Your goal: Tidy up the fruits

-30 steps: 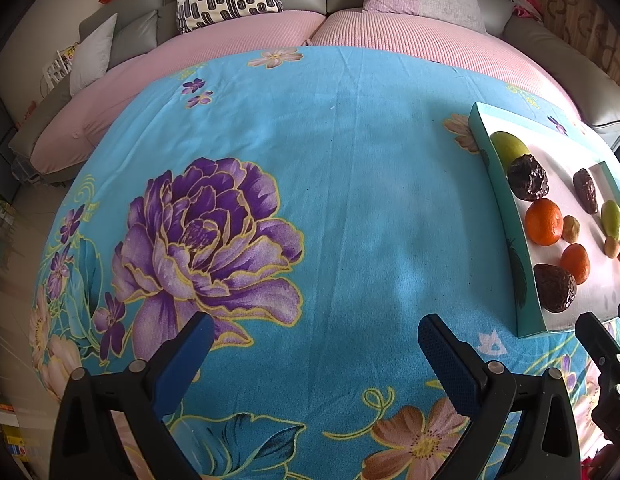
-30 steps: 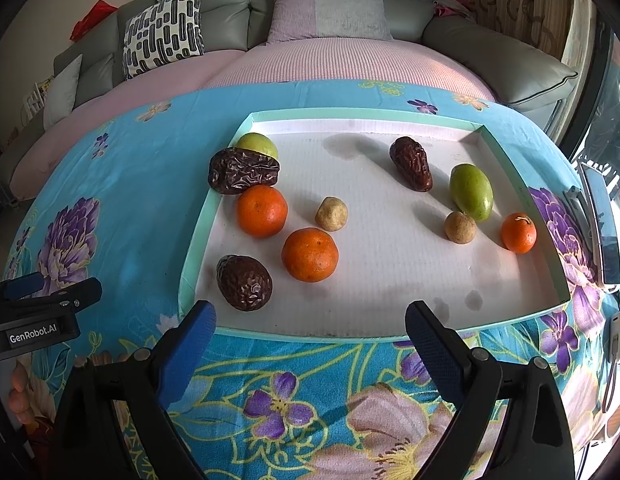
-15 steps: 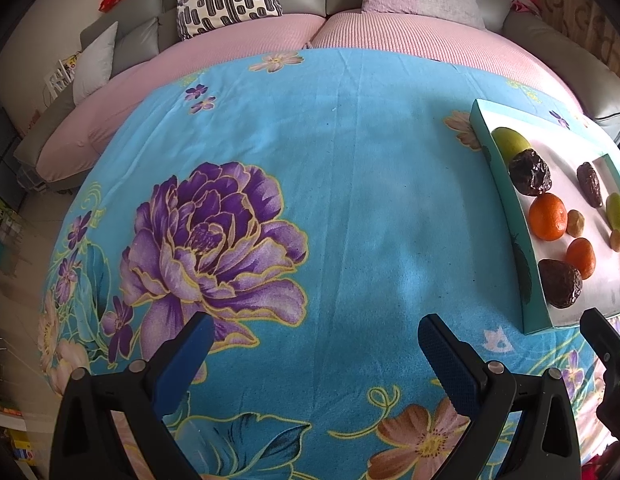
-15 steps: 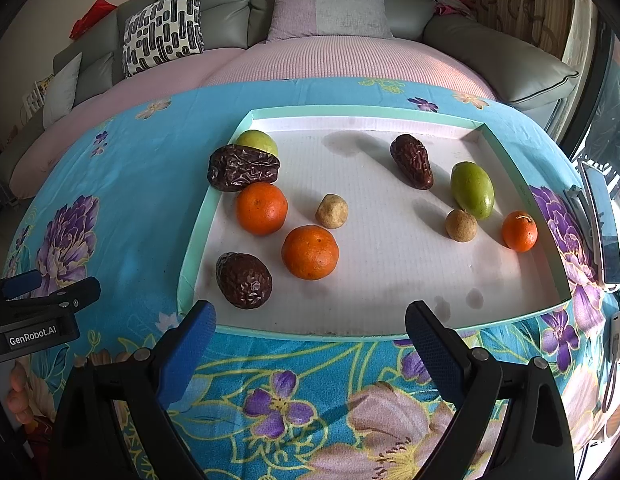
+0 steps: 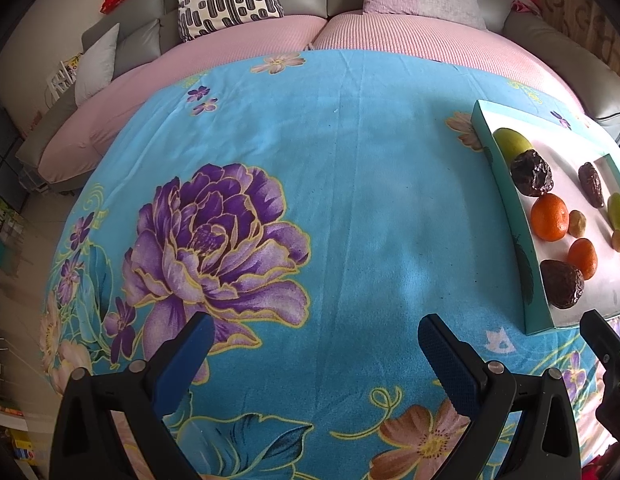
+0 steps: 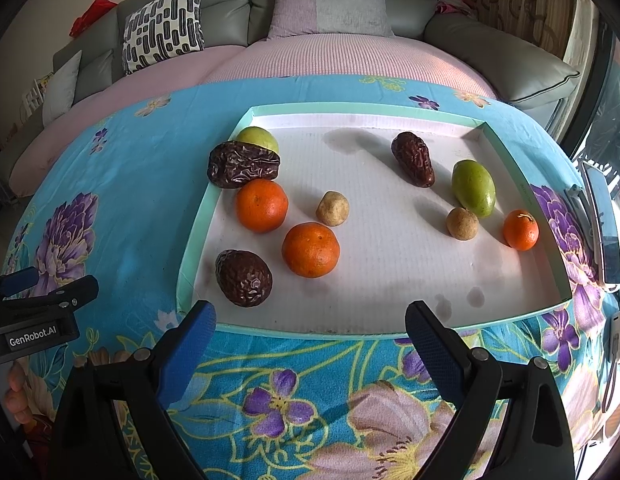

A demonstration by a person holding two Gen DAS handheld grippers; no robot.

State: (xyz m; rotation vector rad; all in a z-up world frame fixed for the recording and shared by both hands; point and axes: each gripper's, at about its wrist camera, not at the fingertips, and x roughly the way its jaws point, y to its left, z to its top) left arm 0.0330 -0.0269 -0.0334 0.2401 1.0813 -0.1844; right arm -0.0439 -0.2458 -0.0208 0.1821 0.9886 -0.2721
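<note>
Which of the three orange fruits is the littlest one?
The small orange at the tray's right side, beside the green fruit. The other two oranges sit on the left and are clearly bigger.

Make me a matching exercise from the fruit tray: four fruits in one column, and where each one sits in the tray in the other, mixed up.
Seen from the right wrist view.

Column one:
1. Small orange
2. Round wrinkled dark fruit
3. Green fruit partly hidden behind a date
4. Long green fruit

Column two:
A. Far left corner of the tray
B. Near left corner
C. Right side, just behind a small tan fruit
D. Closest to the right wall

Pairs: 1-D, 2-B, 3-A, 4-C
</note>
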